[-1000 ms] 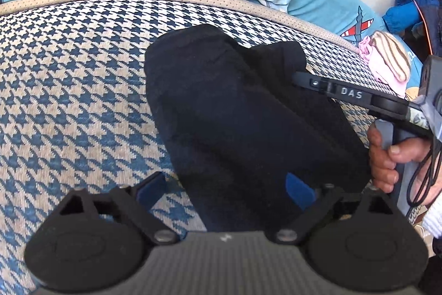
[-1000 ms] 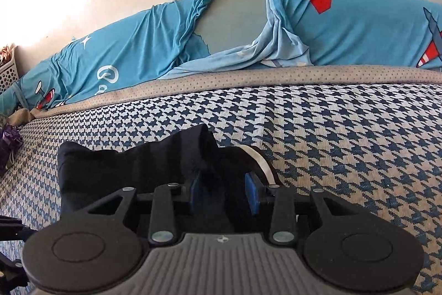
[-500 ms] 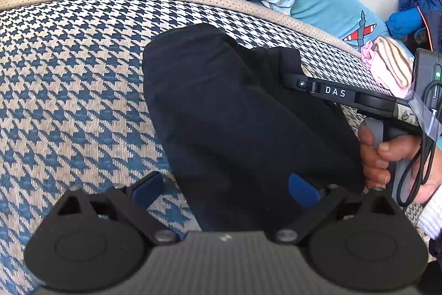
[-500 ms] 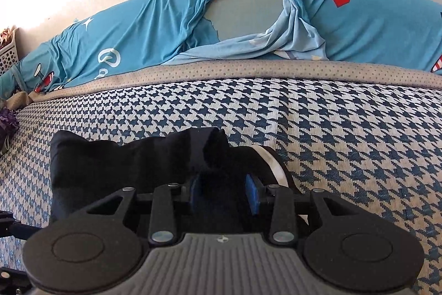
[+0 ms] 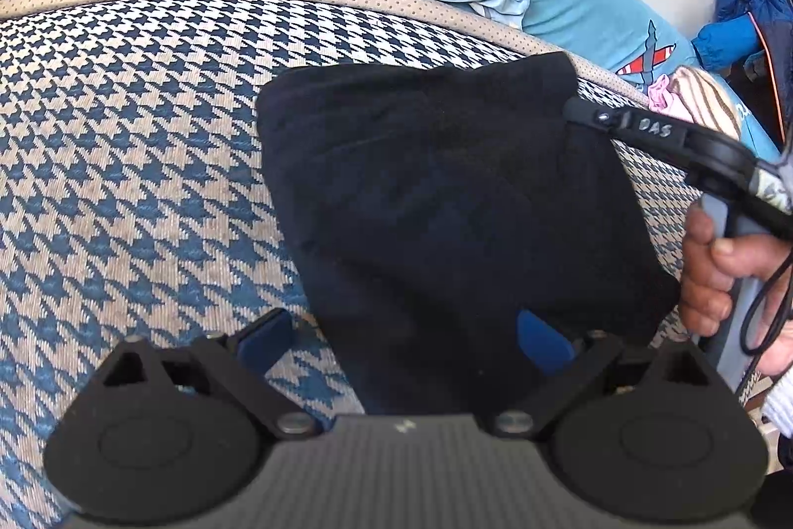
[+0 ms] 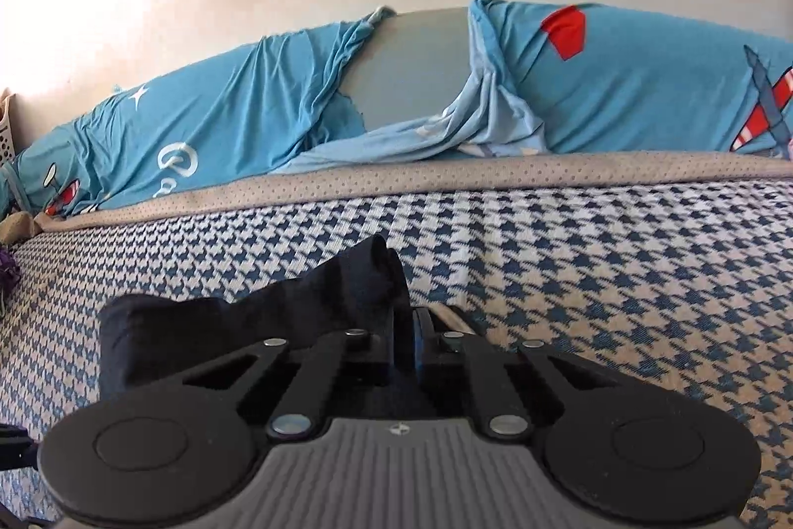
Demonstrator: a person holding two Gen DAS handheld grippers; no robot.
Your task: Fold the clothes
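A black garment point(image 5: 446, 202), folded into a rough rectangle, lies on the houndstooth bed cover point(image 5: 124, 162), filling the centre of the left wrist view. In the right wrist view it point(image 6: 257, 321) bunches up just ahead of the fingers, a peak of cloth rising at 12 o'clock from them.

The right gripper point(image 6: 404, 330) is clenched on that peak, its jaws pressed together with black fabric between them. Seen from the left, it point(image 5: 575, 112) reaches in from 3 o'clock and pinches the garment's far right corner; a hand point(image 5: 718, 276) wraps its grey handle, fingers curled.

The left gripper point(image 5: 404, 338) is spread wide, one blue pad over the bed cover, the other over the garment's near edge, nothing clamped.

A blue printed sheet point(image 6: 644, 83) runs along the far side at 12 o'clock.
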